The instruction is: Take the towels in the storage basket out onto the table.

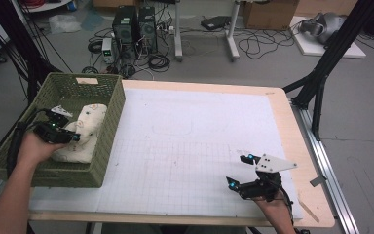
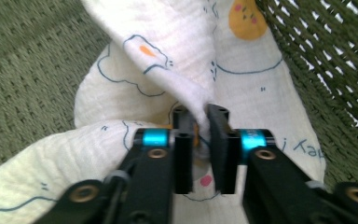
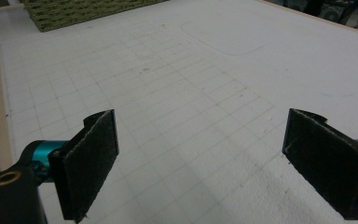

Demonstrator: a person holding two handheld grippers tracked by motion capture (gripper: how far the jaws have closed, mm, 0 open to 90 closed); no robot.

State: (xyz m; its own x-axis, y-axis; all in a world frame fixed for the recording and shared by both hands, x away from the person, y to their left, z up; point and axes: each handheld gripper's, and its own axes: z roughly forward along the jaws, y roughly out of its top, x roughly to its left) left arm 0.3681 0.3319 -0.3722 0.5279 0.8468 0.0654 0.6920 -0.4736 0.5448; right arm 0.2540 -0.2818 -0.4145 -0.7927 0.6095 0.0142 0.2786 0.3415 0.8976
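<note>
Cloth: a cream cloth [image 1: 85,130] printed with blue outlines and orange and pink spots lies bunched inside the green woven basket [image 1: 104,141], filling much of its floor toward the wall nearest the table's middle.
Cloth up close: in the left gripper view a raised fold of the cloth [image 2: 177,79] runs down between the two black jaws, with more of it spread below and to both sides.
Basket: it stands on the table's left end, partly over the white gridded mat [image 1: 190,146]; its woven floor [image 2: 32,70] and a side wall show around the cloth.
Left gripper: the left gripper [image 1: 73,137] is down inside the basket; its jaws are pinched together on the fold, which is pressed between the pads [image 2: 216,140].
Left hand: the left hand [image 1: 36,146] comes over the basket's near wall, forearm rising from the lower left corner, and holds the tool pointing across the basket toward the cloth.
Right gripper: the right gripper [image 1: 238,170] sits low over the mat's near right part, well apart from the basket, jaws spread wide with nothing but bare mat [image 3: 191,116] between the pads [image 3: 91,161].
Right hand: the right hand [image 1: 272,209] comes in from the bottom edge; the tool points toward the table's left.
</note>
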